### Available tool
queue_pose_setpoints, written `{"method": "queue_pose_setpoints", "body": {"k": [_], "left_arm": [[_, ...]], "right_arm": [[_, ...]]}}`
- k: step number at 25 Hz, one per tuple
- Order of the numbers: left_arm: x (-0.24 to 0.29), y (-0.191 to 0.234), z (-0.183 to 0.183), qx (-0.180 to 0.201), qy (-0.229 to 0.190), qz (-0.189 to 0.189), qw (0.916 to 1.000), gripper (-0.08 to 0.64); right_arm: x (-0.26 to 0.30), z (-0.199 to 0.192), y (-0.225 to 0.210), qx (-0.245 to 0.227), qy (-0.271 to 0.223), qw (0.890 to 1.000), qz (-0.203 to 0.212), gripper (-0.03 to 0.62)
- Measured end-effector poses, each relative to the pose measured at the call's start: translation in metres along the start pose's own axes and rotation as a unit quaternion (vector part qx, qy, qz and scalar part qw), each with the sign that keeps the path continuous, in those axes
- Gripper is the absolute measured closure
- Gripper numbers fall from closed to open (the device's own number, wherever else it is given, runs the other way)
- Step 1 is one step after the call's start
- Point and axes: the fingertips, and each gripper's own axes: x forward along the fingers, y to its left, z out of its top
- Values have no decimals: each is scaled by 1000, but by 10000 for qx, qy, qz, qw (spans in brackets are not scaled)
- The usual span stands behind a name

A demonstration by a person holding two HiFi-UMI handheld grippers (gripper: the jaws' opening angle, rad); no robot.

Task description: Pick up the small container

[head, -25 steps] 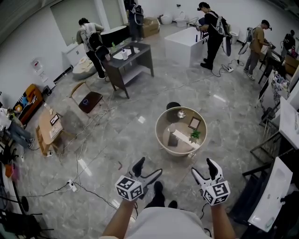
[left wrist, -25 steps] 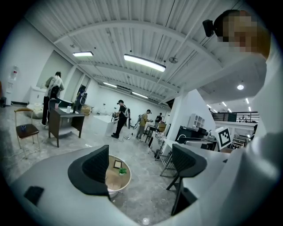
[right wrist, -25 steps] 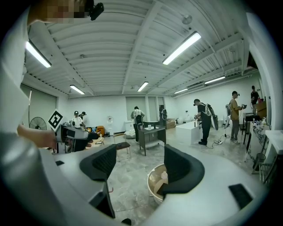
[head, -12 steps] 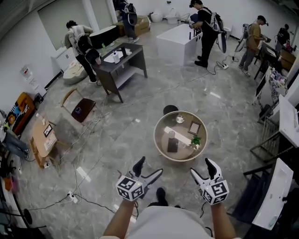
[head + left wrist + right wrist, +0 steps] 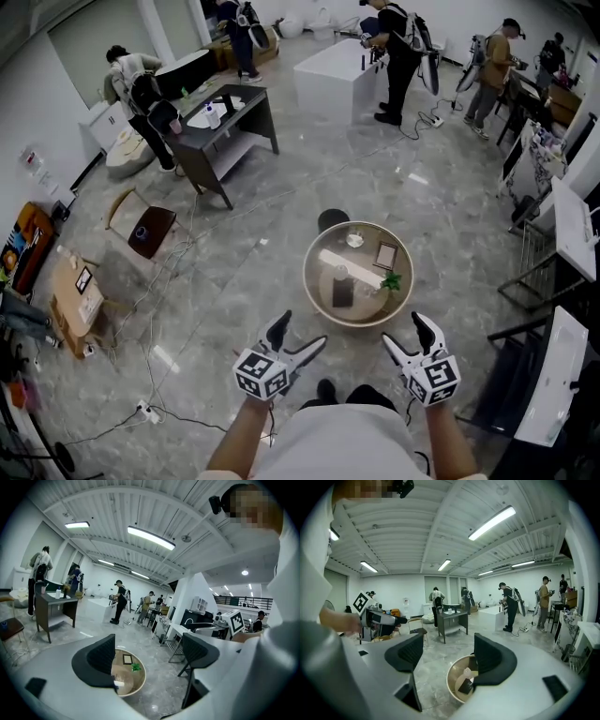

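Both empty, with jaws wide apart, the left hand-held gripper (image 5: 302, 331) and right hand-held gripper (image 5: 403, 330) point at the small container (image 5: 341, 273) on the round tabletop (image 5: 367, 307) ahead, the left one maybe nearer.

I'm holding the left gripper (image 5: 302, 332) and right gripper (image 5: 405, 330) side by side, with the round table (image 5: 313, 292) sitting just ahead of them. On it, a plant (image 5: 391, 280) is standing at the right, with a frame (image 5: 385, 255) just behind it. A stool (image 5: 332, 219) is sitting behind the table.

Bare floor (image 5: 356, 349) lies open up to the crowded round table (image 5: 307, 277).
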Motion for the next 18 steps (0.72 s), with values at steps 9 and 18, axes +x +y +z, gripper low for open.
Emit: {"method": "queue_pose_setpoints", "body": {"k": [9, 18], "left_arm": [[23, 21, -1, -113, 114, -6, 9999, 106], [72, 43, 3, -255, 182, 221, 9993, 106]], "right_arm": [[25, -6, -13, 68, 157, 9999, 4, 242], [69, -8, -58, 119, 279, 9992, 259, 242]]}}
